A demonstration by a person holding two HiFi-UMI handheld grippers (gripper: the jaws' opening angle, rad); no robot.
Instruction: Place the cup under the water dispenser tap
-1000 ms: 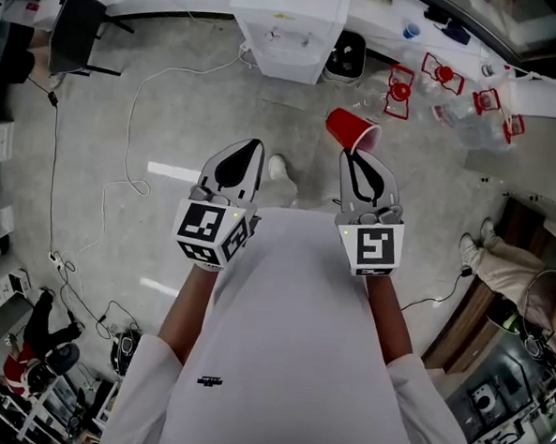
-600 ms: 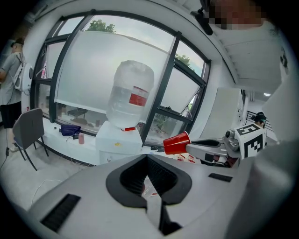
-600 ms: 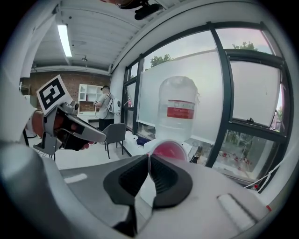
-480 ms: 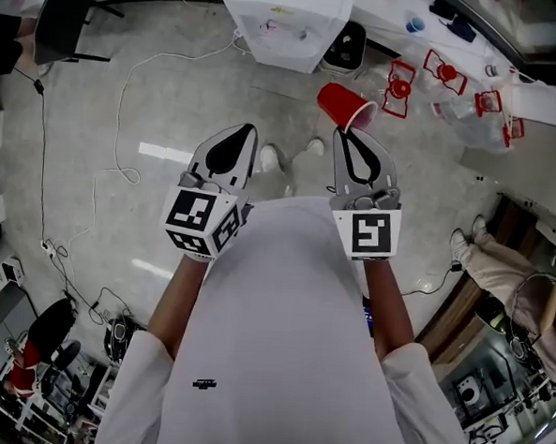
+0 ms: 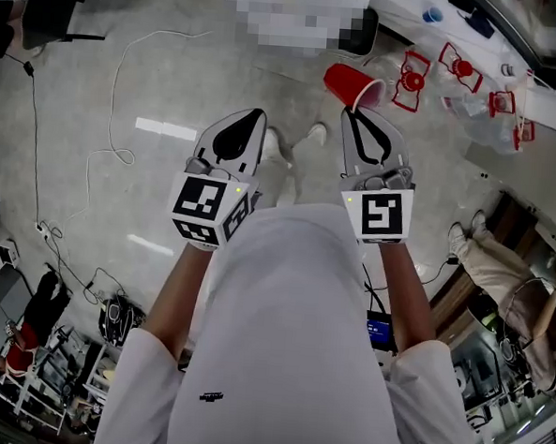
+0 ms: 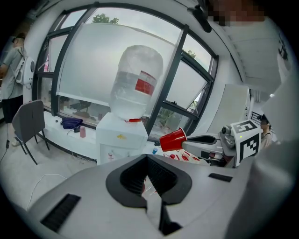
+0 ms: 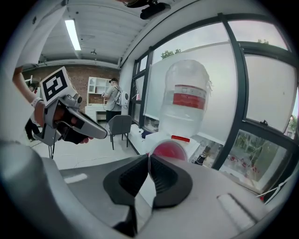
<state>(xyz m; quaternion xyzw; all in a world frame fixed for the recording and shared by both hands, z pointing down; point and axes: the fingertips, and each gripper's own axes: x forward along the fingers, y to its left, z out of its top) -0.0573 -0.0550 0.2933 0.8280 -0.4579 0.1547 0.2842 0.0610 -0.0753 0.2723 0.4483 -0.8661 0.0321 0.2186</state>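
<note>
The right gripper [image 5: 361, 118] stays clamped on the rim of the red plastic cup [image 5: 352, 84], which is carried tilted above the grey floor [image 5: 127, 85]. Both hands have advanced toward the white water dispenser with the clear bottle [image 6: 120, 137]. The left gripper [image 5: 249, 119] has its jaws together, empty. By my judgement the cup is closer but still short of the dispenser.

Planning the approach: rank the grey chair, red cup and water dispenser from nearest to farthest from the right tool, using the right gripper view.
1. Red cup: gripped by its rim in the right tool, straight ahead.
2. Water dispenser: beyond the cup, ahead by the window.
3. Grey chair: farthest, back left.
</note>
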